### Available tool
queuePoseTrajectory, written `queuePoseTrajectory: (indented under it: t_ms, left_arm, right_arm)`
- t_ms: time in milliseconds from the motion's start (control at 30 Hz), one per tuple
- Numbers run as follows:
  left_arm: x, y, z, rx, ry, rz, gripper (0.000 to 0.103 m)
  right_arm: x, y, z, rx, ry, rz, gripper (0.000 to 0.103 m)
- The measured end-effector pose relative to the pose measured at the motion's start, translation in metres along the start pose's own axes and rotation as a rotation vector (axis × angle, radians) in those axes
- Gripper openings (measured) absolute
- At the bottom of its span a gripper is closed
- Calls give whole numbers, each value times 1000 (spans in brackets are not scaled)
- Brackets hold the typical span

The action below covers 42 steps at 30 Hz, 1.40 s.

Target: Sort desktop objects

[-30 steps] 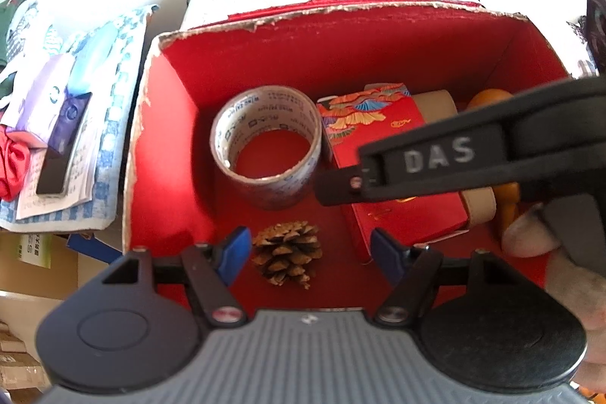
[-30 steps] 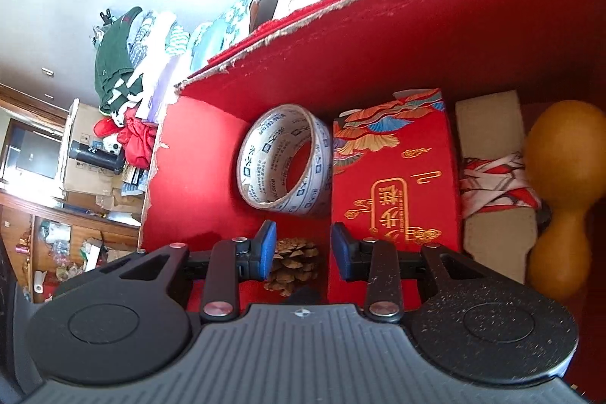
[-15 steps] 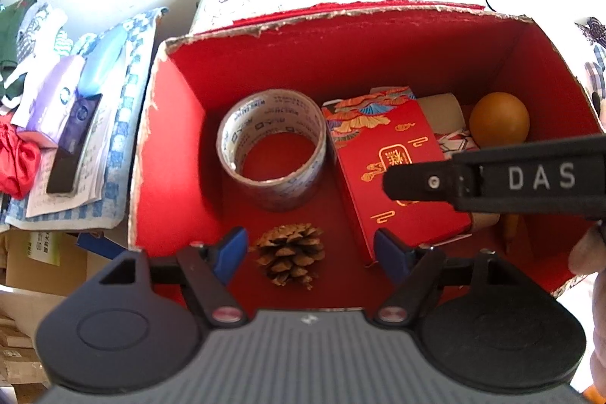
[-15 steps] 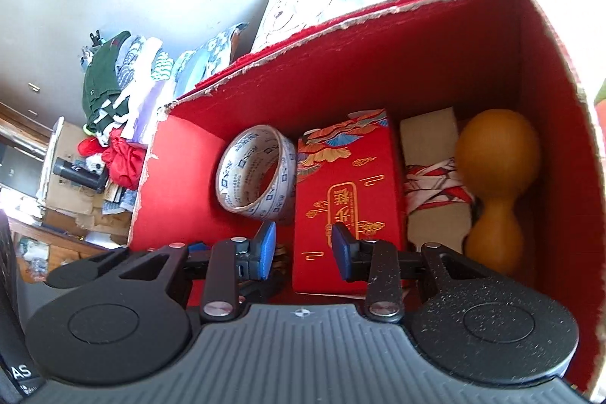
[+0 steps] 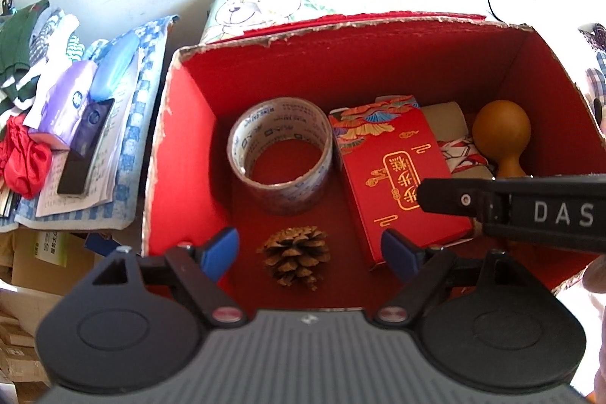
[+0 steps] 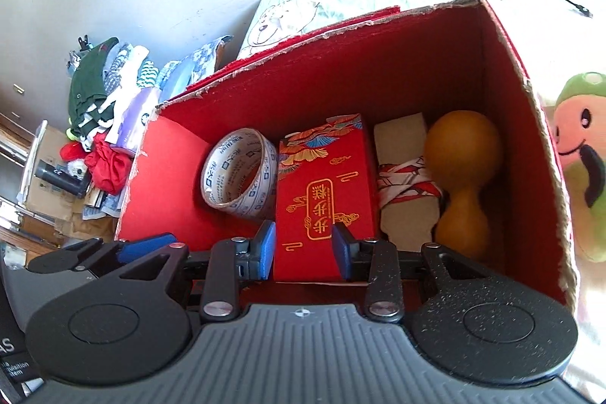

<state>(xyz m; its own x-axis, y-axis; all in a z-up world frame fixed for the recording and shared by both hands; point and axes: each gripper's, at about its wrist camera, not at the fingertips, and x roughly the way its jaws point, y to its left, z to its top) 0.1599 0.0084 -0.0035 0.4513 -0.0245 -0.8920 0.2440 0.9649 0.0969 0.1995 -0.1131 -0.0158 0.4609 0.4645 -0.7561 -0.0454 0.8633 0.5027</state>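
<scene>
Left wrist view: the left gripper [image 5: 308,250] hangs over the near edge of the red box [image 5: 341,63], its blue fingers [image 5: 221,248] spread wide and holding nothing. The pine cone [image 5: 293,254] lies on the box floor right between them, a little ahead of the tips. Beyond the left finger stands the roll of tape [image 5: 280,154]; ahead of the right finger lies the red packet [image 5: 397,180], touching or nearly touching the tape. Past it are a beige bundle [image 5: 450,124] tied with a patterned ribbon and a gourd [image 5: 500,135]. A second ago the right gripper's black arm lay across the middle of the packet; now the right gripper [image 5: 511,207] has slid off to the right side of the picture, so the packet and the gourd show almost whole.

Right wrist view: the right gripper [image 6: 303,250] has drawn up and back from the box. Its fingers [image 6: 267,248] are partly open, a moderate gap between them, with nothing held; the near end of the red packet [image 6: 322,199] shows through the gap, lower down. A second ago the pine cone sat in that gap; it is now hidden behind the fingers. The tape [image 6: 238,173] lies ahead to the left, the gourd [image 6: 460,184] ahead to the right, and a plush toy [image 6: 583,169] sits outside the box wall on a light surface.

My reading: the cone has been left in the box and the right hand is leaving, so that item looks sorted.
</scene>
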Motion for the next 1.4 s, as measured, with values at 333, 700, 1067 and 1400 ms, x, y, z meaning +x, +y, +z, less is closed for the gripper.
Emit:
queuePoseTrajectory:
  t_ms: [333, 700, 1067, 1400]
  left_arm:
    - [-4, -3, -1, -21, 0, 12, 89]
    - [-8, -15, -6, -28, -5, 38, 92]
    - [-24, -17, -4, -45, -50, 63, 93]
    - [-31, -18, -6, -79, -22, 45, 93]
  right_arm:
    - [-18, 0, -6, 0, -61, -66, 37]
    - [-33, 0, -19, -22, -114, -129, 41]
    - [-45, 6, -27, -35, -171, -161, 41]
    - [-51, 9, -29, -62, -204, -223, 42]
